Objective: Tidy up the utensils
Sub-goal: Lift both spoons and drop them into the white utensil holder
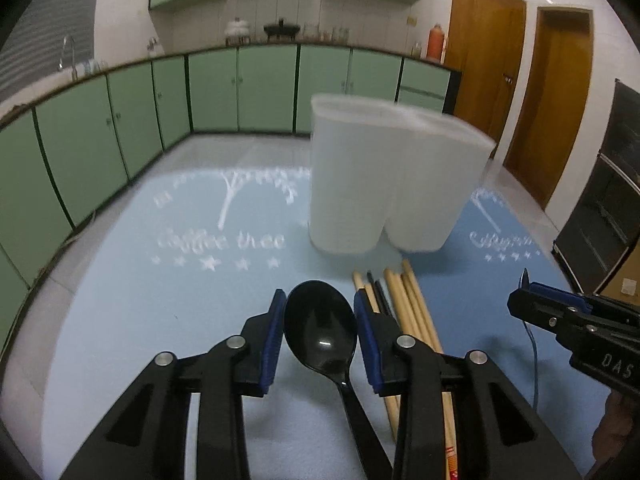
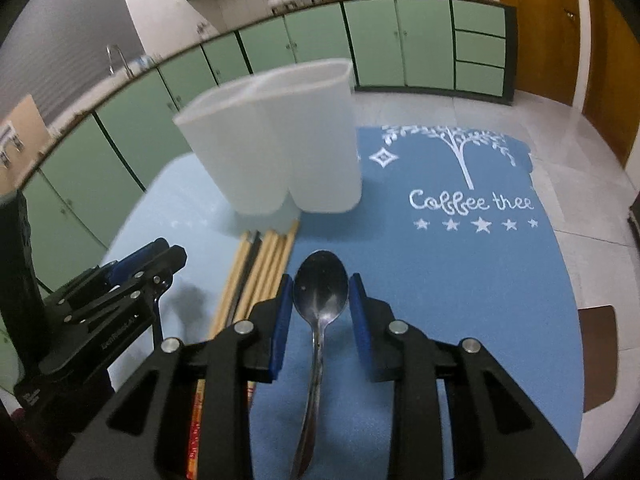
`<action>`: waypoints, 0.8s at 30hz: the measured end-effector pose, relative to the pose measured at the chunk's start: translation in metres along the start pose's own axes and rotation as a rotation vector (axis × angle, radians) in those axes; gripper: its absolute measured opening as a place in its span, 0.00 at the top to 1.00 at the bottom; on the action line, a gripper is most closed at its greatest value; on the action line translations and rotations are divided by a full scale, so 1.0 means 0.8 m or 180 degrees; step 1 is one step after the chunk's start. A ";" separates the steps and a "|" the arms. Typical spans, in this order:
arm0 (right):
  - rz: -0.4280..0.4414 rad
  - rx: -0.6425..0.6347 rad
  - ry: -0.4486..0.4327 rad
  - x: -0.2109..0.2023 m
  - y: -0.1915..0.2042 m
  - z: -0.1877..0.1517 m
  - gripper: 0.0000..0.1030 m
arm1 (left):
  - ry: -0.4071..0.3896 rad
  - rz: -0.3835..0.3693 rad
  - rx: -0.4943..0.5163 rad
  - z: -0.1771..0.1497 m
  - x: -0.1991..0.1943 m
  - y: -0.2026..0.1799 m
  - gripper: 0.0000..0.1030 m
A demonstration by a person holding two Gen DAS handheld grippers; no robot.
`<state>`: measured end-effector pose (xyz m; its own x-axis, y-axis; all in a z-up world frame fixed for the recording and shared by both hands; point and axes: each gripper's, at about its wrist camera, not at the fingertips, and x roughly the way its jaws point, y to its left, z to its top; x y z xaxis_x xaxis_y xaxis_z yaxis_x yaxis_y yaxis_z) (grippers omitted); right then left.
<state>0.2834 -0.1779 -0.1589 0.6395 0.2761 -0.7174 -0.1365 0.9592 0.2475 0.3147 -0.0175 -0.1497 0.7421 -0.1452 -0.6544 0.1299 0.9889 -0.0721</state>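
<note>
Left claw [image 1: 320, 334] wide around black spoon [image 1: 320, 330], right claw [image 2: 320, 312] around steel spoon [image 2: 320, 292]; mat [image 2: 460, 280] reads "Coffee tree".

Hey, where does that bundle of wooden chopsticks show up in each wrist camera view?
Left wrist: chopsticks lie lower centre-right, just right of the black spoon.
Right wrist: chopsticks lie lower centre-left, left of the metal spoon.
Shared landmark: the white utensil holder beyond their tips.

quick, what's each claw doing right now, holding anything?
Left claw: open, straddling the black spoon, not gripping.
Right claw: open, straddling the metal spoon, not gripping.
</note>
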 end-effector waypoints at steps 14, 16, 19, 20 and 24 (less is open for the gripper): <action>0.0476 0.0107 -0.0600 -0.066 -0.015 0.050 0.74 | -0.0546 0.0041 0.0014 0.045 -0.052 -0.002 0.67; 0.0519 0.0041 -0.0741 -0.079 -0.011 0.069 0.74 | -0.0699 0.0041 0.0036 0.063 -0.059 -0.003 0.67; 0.0558 -0.0081 -0.0924 -0.094 -0.001 0.098 0.74 | -0.0908 0.0033 0.0034 0.096 -0.065 -0.003 0.67; 0.0566 -0.0125 -0.0978 -0.098 0.001 0.107 0.74 | -0.0979 0.0036 0.0039 0.108 -0.066 -0.003 0.67; 0.0533 -0.0296 -0.1241 -0.107 0.010 0.156 0.74 | -0.1274 0.0060 0.0070 0.161 -0.062 -0.006 0.67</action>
<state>0.3218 -0.2015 -0.0140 0.8382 0.4022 -0.3683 -0.3190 0.9093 0.2671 0.3622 -0.0191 -0.0199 0.9415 -0.1320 -0.3102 0.1245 0.9912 -0.0438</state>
